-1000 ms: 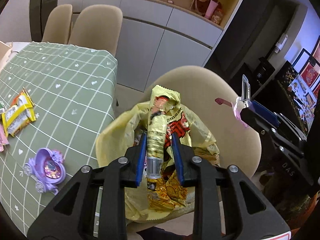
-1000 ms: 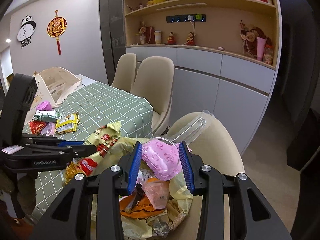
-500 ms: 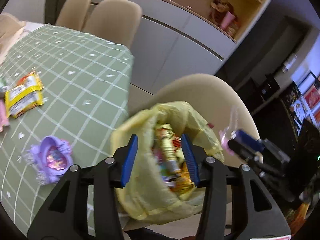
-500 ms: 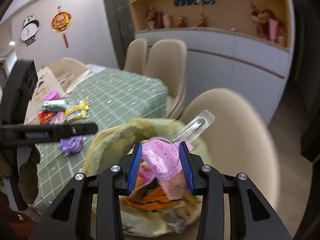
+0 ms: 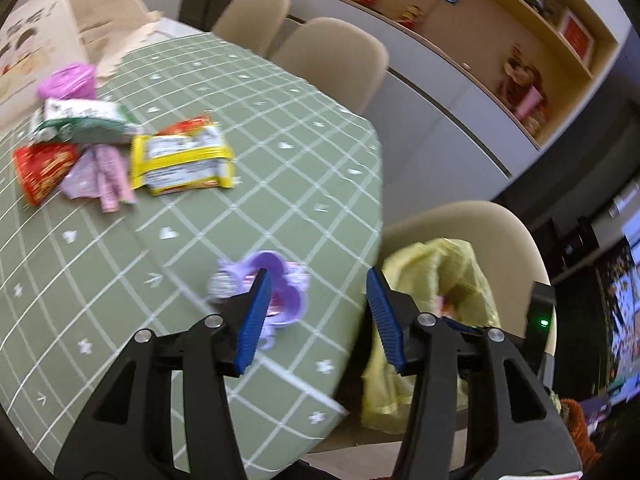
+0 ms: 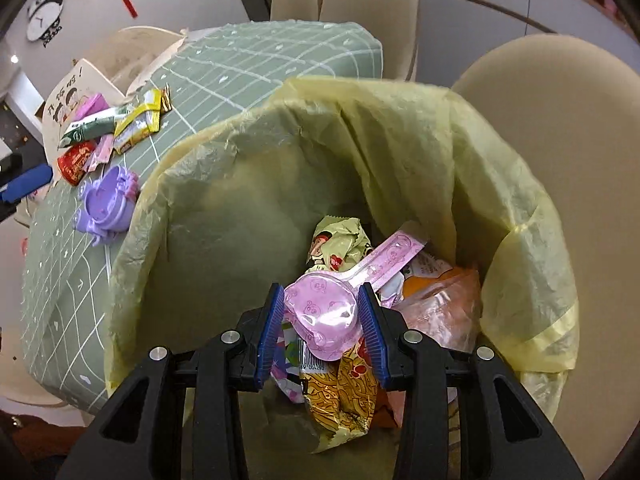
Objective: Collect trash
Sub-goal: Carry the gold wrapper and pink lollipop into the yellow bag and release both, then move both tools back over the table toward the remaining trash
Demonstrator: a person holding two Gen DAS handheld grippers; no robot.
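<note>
Two changes mark this moment, one per gripper. Starting on the left, the left gripper (image 5: pixel 316 316) has let go of the gold snack wrapper it held a second ago over the bag; its jaws now stand wide apart with nothing between them, and the whole tool has swung away from the yellow trash bag (image 5: pixel 448 280), which now sits just right of the right jaw on the beige chair (image 5: pixel 472 220). Behind the left jaw lies the purple toy carriage (image 5: pixel 280 284) on the green checked tabletop (image 5: pixel 240 216), and well beyond the jaws to the left sits a loose heap of wrappers, the yellow packet (image 5: pixel 180 160) among them. That suggests the left side has finished one drop and is lining up its next pick, likely the carriage. Further right, the right gripper (image 6: pixel 322 320) has moved from above the rim down into the bag's mouth, pointing at the contents. Its jaws remain closed partway on the pink packaged spoon (image 6: pixel 324 312), gripping the bowl end while the handle juts forward past the jaws. Below and ahead of them rests the dropped snack wrapper (image 6: pixel 340 248) on other litter. Judging by this position, the spoon is ready to be released, and several items on the tabletop remain to be collected.
</note>
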